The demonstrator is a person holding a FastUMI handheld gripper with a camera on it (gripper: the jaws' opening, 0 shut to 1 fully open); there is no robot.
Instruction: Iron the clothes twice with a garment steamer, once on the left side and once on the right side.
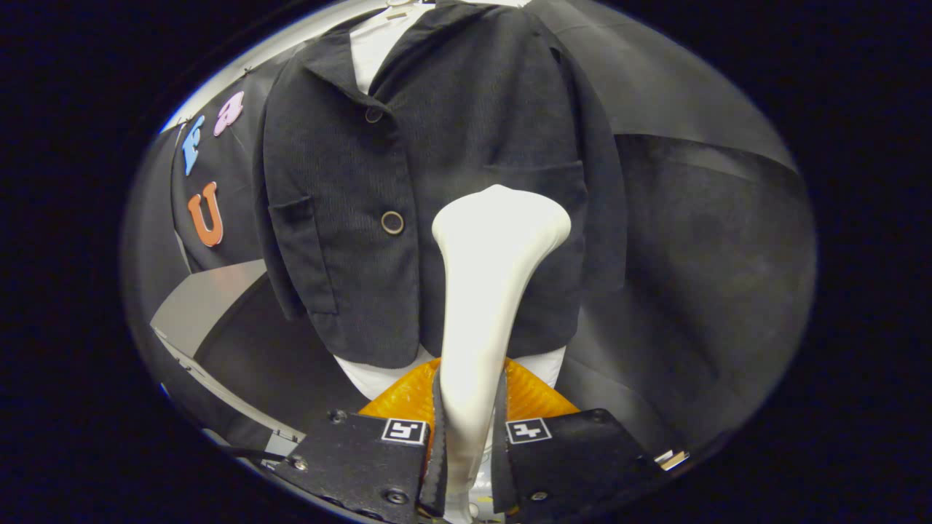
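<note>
A black button-up jacket [408, 189] hangs upright on a white mannequin torso [375, 44] ahead of me, with a white layer showing at the collar and below the hem. My gripper [470, 429] is shut on the handle of a white garment steamer [488, 291]. The steamer rises between the fingers, and its wide head sits against or just in front of the jacket's right panel, near the right chest pocket [561, 182]. A faint haze of steam shows above the head. An orange ribbed part [408, 397] shows behind the handle, just above the fingers.
The black cloth booth wall [699, 247] surrounds the mannequin on both sides. A grey panel or floor edge [204, 298] runs low at the left of the jacket. Two buttons [392, 222] mark the jacket's front opening left of the steamer head.
</note>
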